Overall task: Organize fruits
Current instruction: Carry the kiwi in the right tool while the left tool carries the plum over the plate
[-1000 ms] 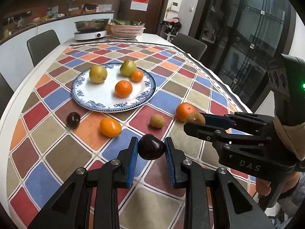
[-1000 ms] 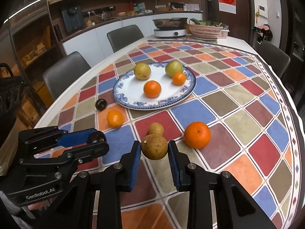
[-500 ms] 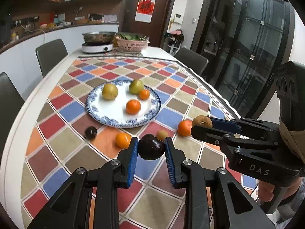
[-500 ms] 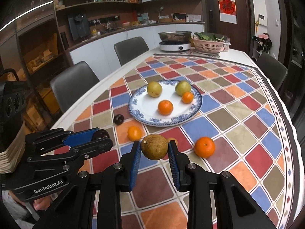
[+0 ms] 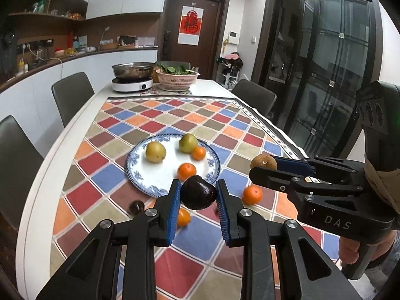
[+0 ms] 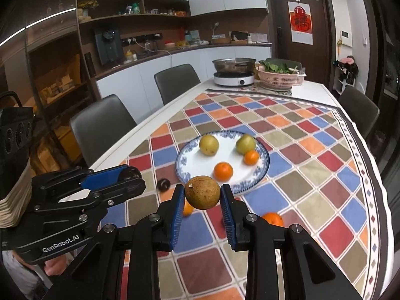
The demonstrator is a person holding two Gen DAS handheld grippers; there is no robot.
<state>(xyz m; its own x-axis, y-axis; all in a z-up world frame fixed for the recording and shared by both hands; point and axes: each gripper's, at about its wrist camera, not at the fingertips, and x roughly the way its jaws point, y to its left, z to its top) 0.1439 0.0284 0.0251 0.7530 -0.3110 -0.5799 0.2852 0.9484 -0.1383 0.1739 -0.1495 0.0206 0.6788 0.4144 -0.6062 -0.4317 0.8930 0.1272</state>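
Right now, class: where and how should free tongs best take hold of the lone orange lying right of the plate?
Grip the orange across its widest middle, coming from above. It is round, sits free on the tablecloth, apart from the plate, so both sides look open.

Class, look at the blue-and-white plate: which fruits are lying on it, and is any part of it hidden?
On the plate lie two yellow-green fruits and two oranges. Its near rim is hidden behind the brown fruit held in the right tongs.
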